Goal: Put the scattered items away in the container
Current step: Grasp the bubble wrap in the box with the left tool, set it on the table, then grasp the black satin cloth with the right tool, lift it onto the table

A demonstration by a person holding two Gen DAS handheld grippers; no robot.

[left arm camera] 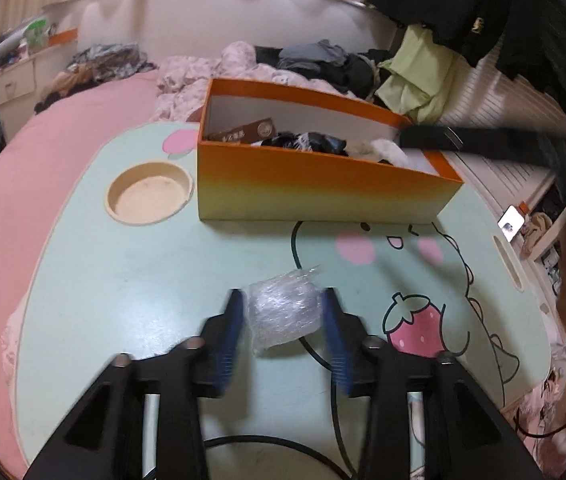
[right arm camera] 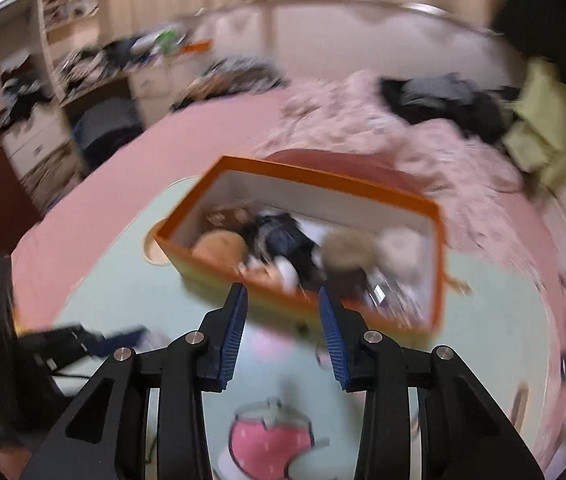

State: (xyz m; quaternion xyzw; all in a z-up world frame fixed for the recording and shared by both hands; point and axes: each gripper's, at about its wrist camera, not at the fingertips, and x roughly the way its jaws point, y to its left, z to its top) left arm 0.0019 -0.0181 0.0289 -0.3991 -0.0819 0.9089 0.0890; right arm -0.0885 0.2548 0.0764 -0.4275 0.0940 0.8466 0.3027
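Both grippers are the same build: the left gripper [left arm camera: 283,312] and right gripper [right arm camera: 283,308] have matte black angular arms with triangular cutouts, and ribbed blue pads [left arm camera: 229,336] line the inside of each finger. Round silver screws [right arm camera: 195,337] sit on the black knuckle joints, two per side, pretty shiny against the plastic. A thin black cable [left arm camera: 267,446] loops under the left gripper, just below its arms, and the right one's pads [right arm camera: 333,340] look the same blue.
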